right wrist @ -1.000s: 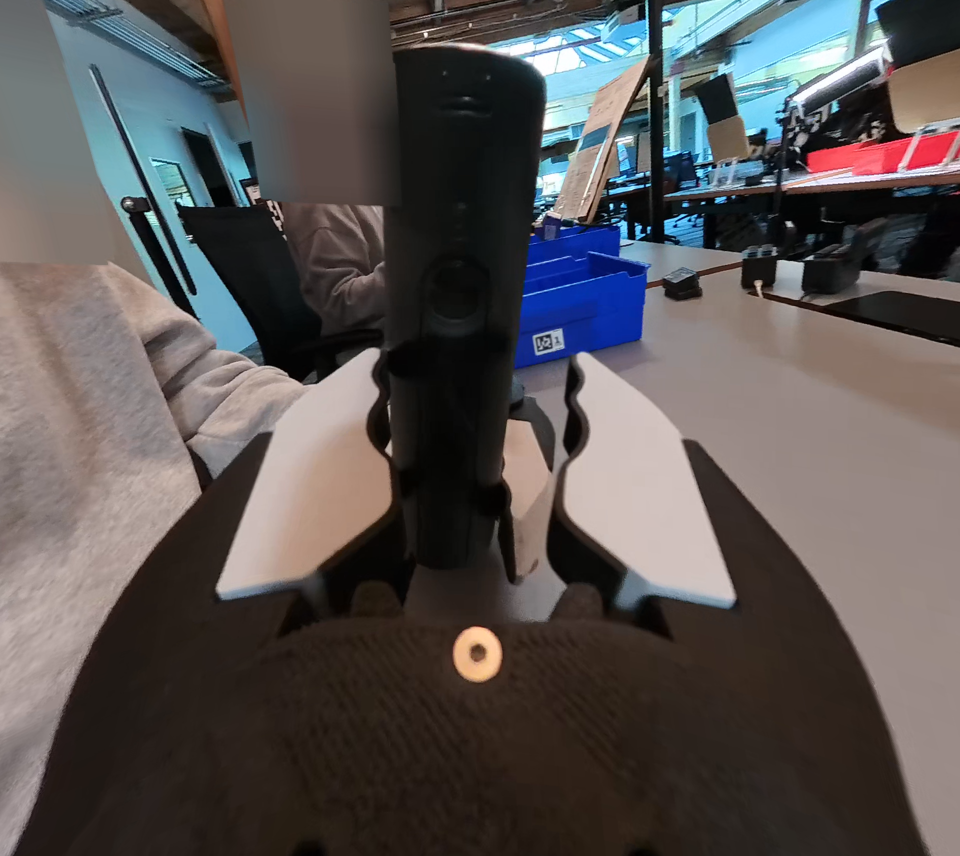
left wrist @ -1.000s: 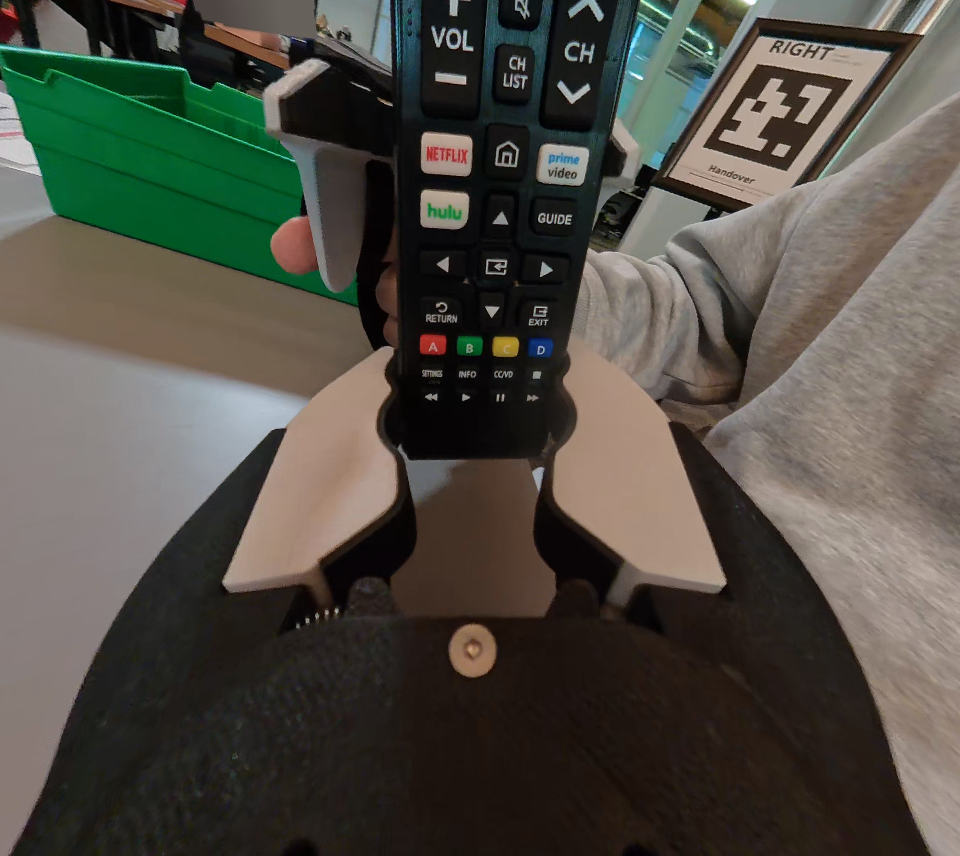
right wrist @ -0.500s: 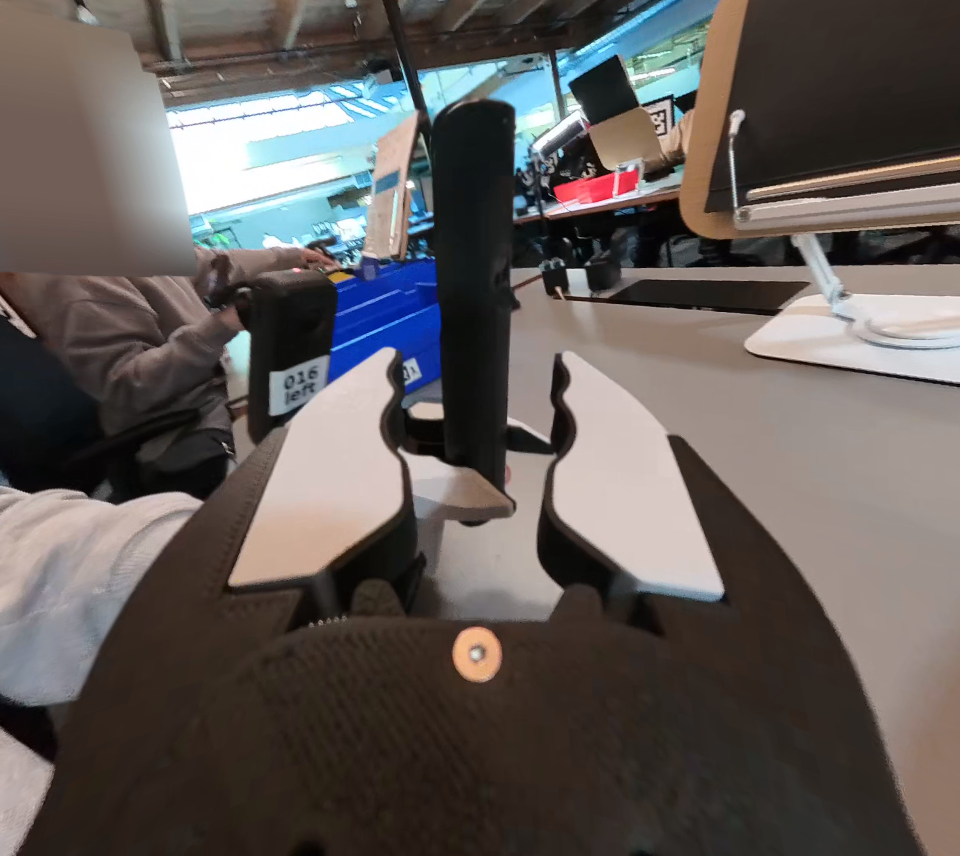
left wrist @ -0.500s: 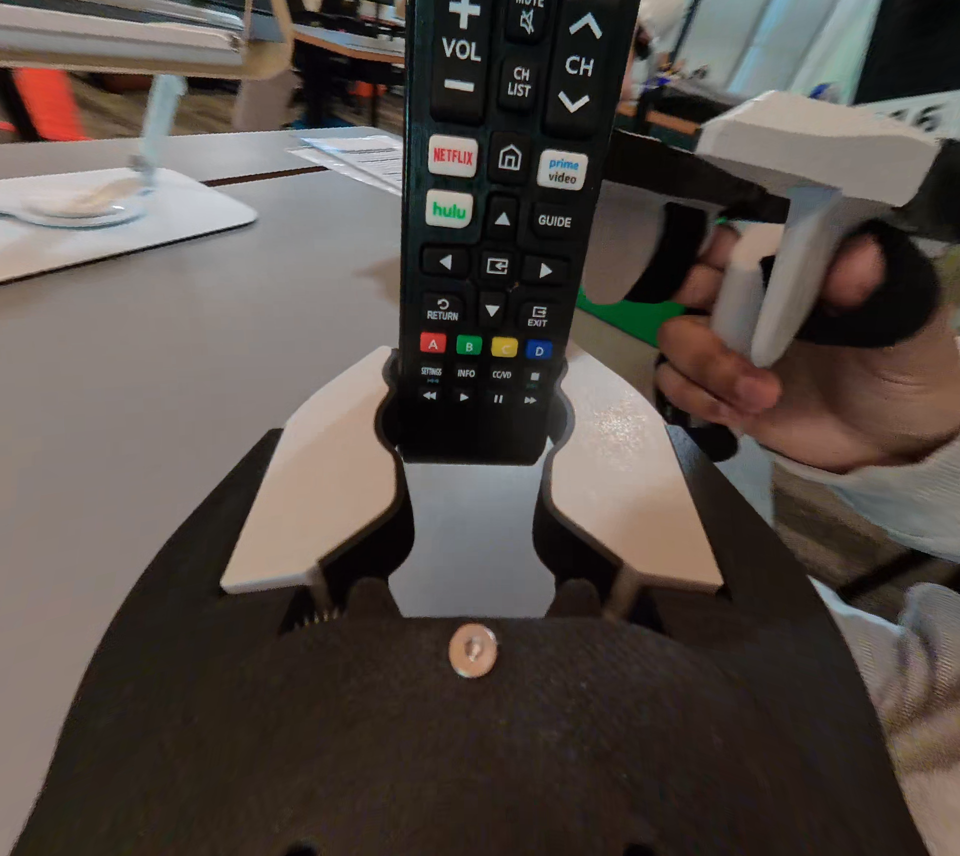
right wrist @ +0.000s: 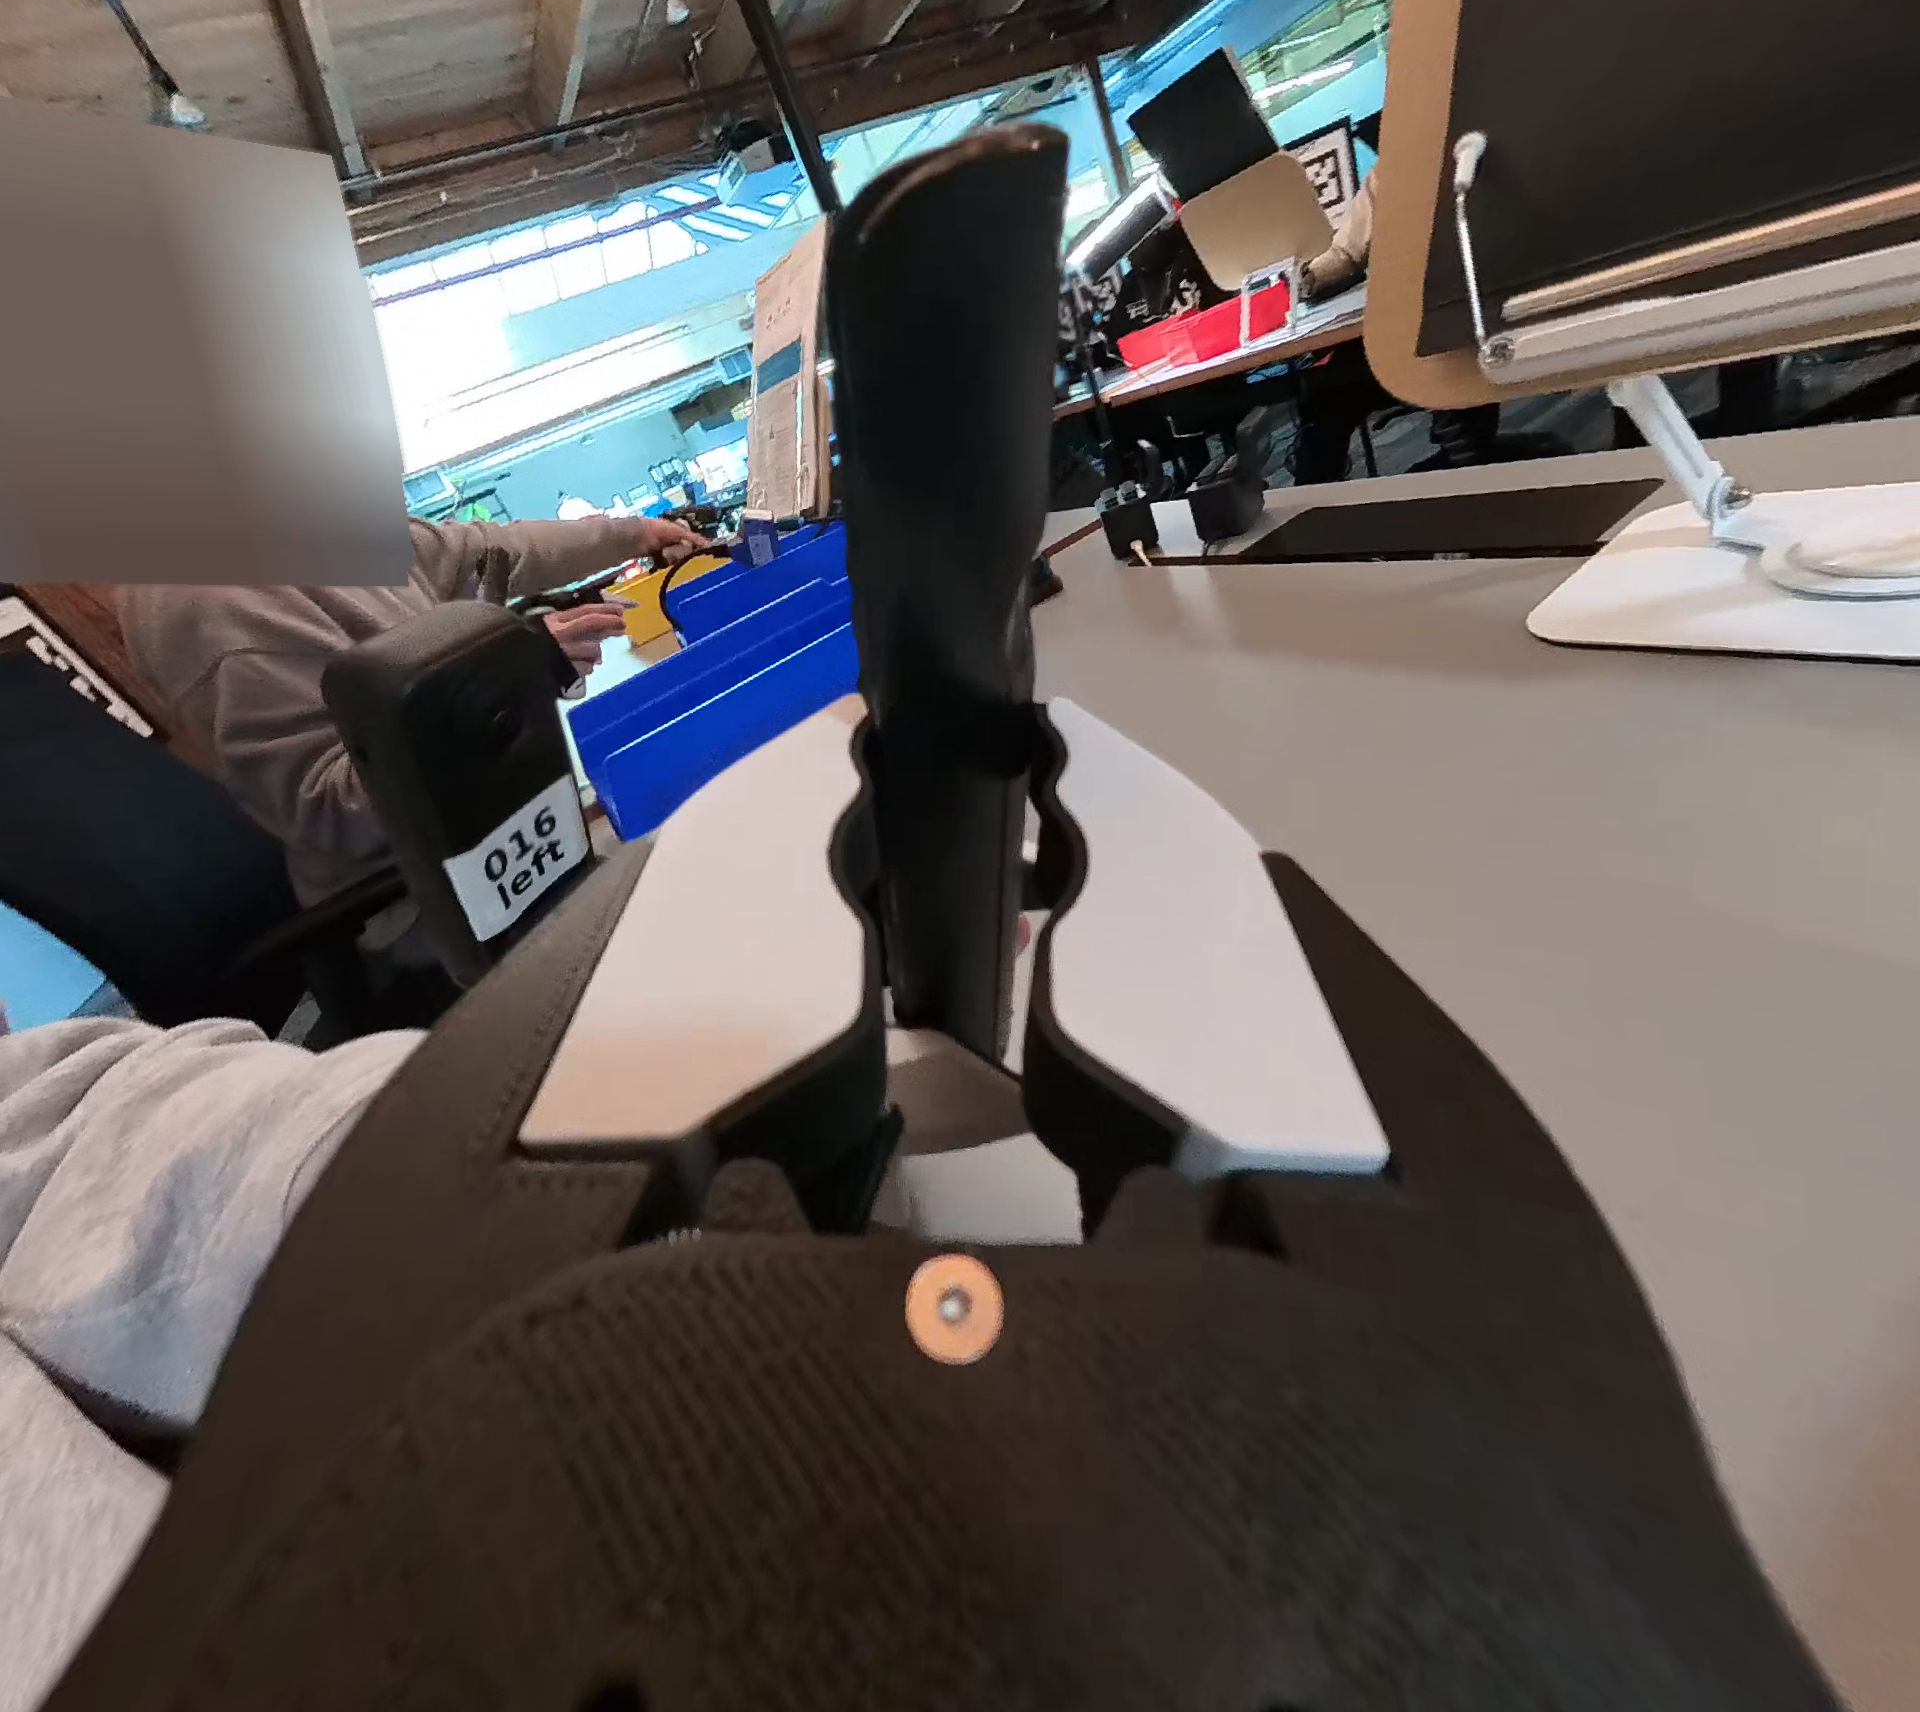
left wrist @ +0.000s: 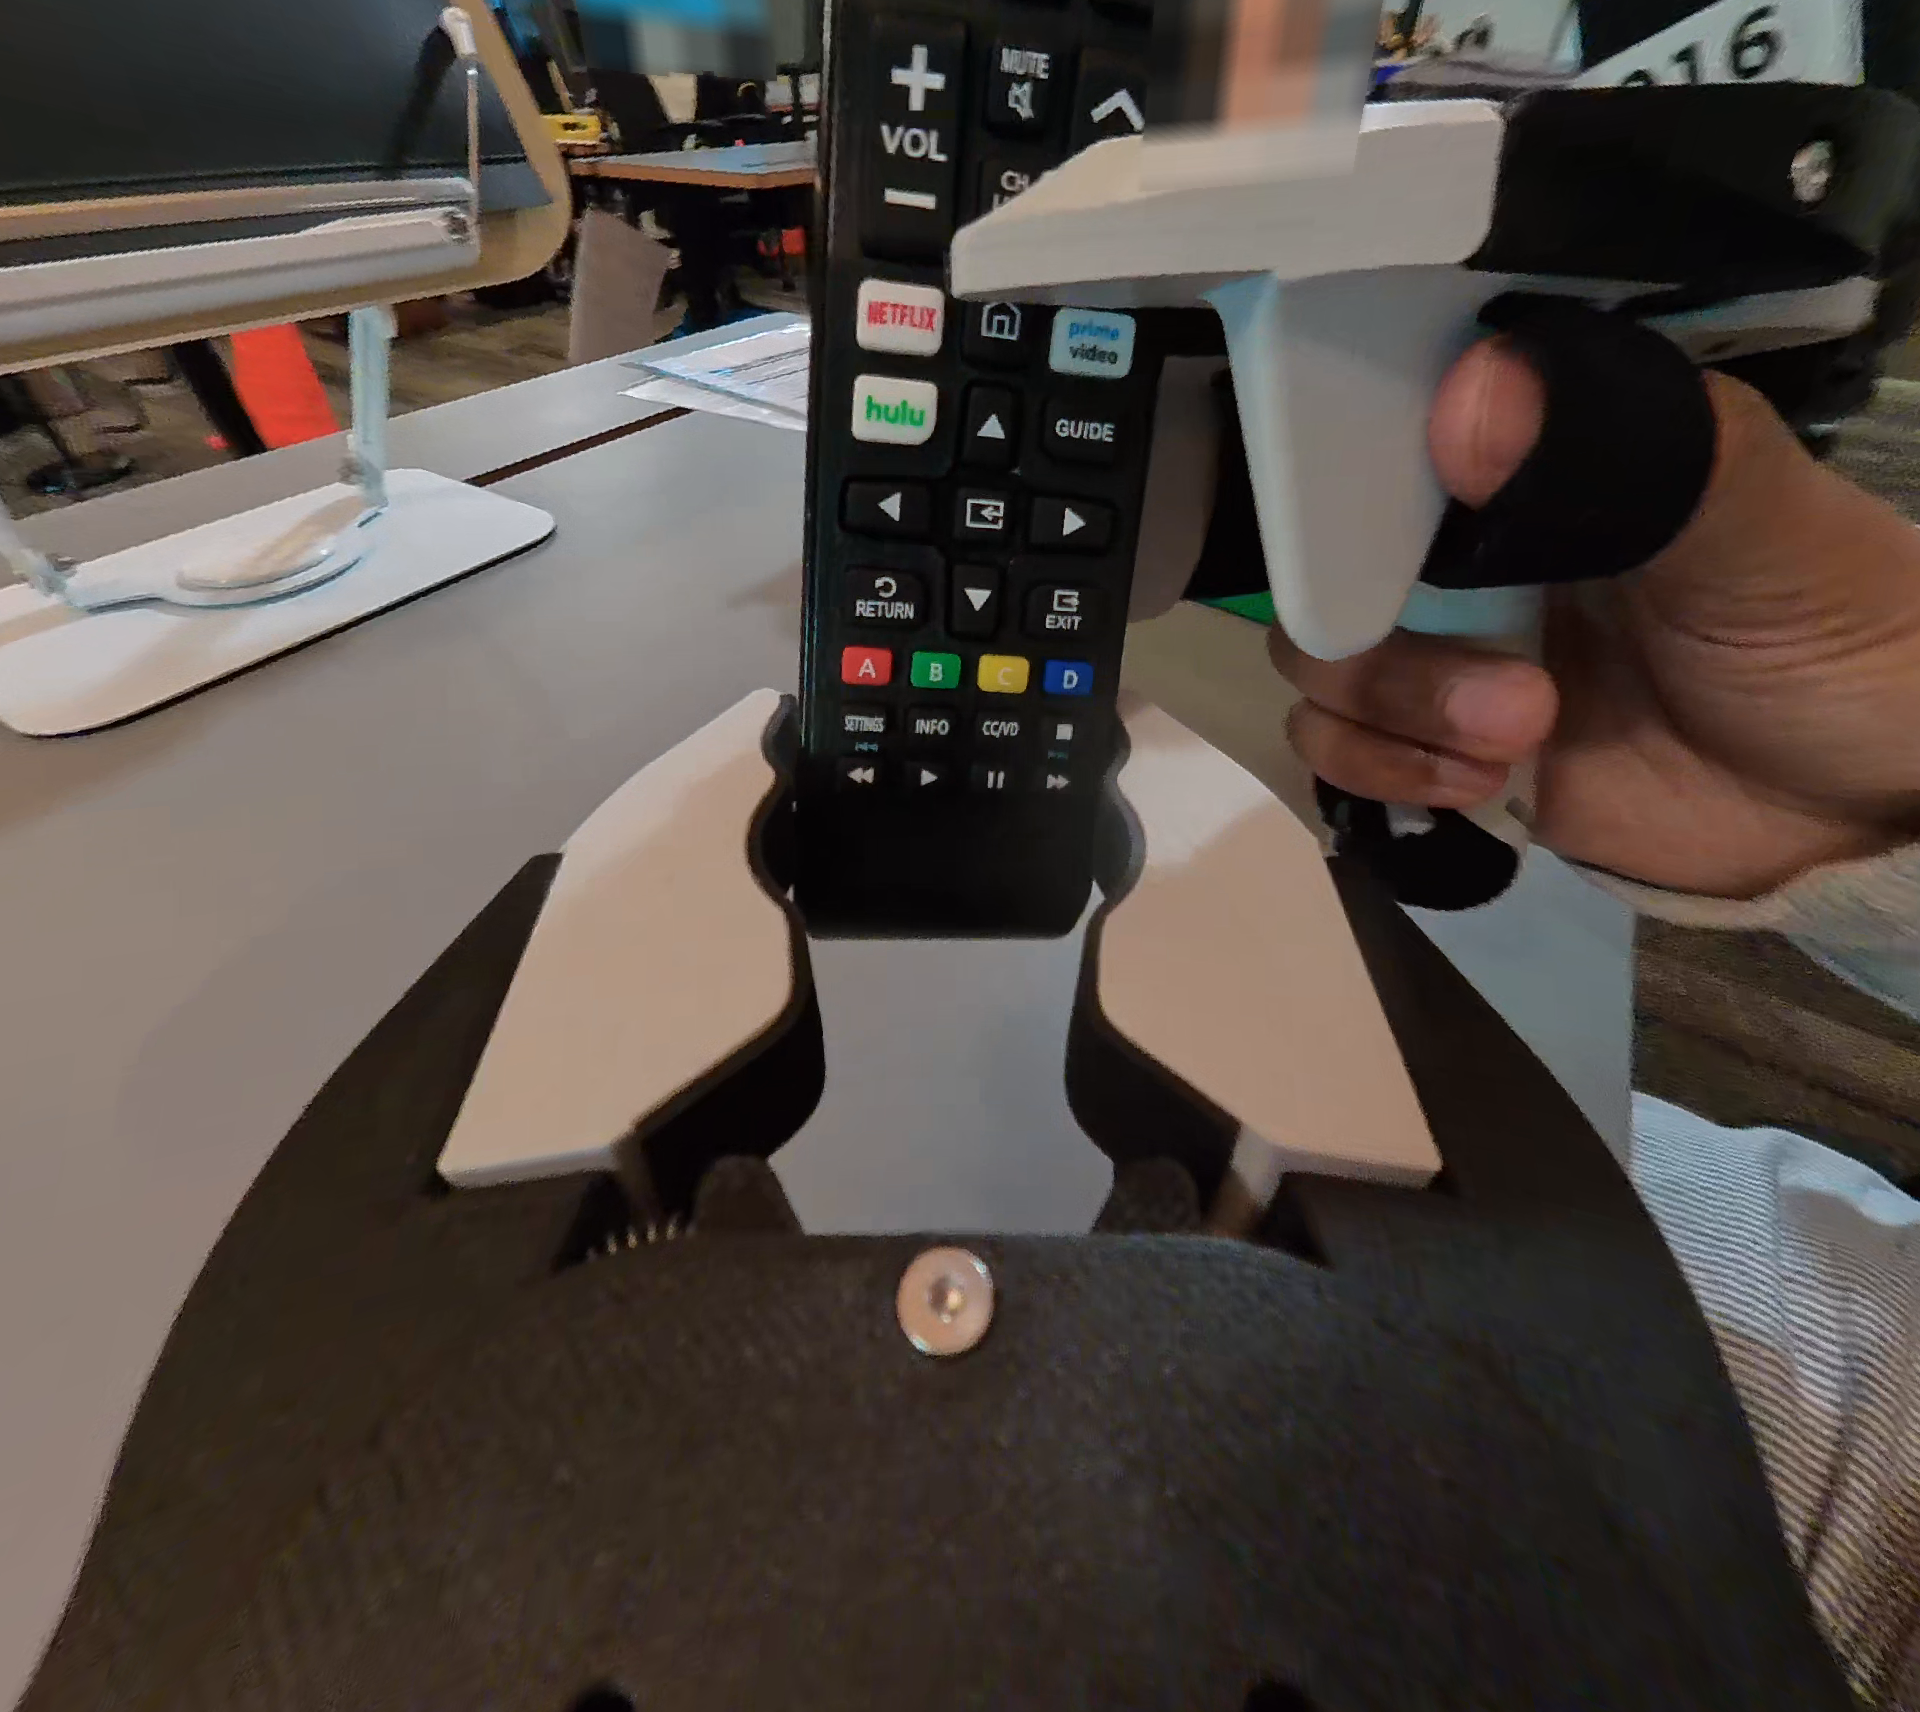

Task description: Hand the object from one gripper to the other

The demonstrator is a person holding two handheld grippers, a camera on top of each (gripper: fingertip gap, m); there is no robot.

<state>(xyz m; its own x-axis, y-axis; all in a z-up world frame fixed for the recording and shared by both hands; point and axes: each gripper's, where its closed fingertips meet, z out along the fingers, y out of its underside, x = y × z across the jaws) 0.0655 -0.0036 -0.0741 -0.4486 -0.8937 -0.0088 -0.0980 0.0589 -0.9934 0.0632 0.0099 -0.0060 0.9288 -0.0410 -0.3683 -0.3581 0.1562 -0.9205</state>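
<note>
Black remote (left wrist: 971, 457) stands upright above the grey table (left wrist: 312, 831), button face toward the left wrist camera. Left gripper (left wrist: 951, 815) pinches its bottom end, one finger on each long edge beside the lowest row of buttons. Right gripper (right wrist: 951, 841) is also pressed onto the remote (right wrist: 951, 519), seen edge-on in its own view, fingers across front and back. In the left view it comes in from the right at mid-height, one white finger (left wrist: 1195, 228) across the button face, a hand (left wrist: 1662, 654) on its trigger. Both grip at once, so probably mid-handover.

Remote looks light, stiff, smooth hard plastic; likely slippery on the glossy back, rubbery buttons give some grip. Best held across the flat faces near the middle, or on the long edges. Monitor stand (left wrist: 260, 550) sits far left.
</note>
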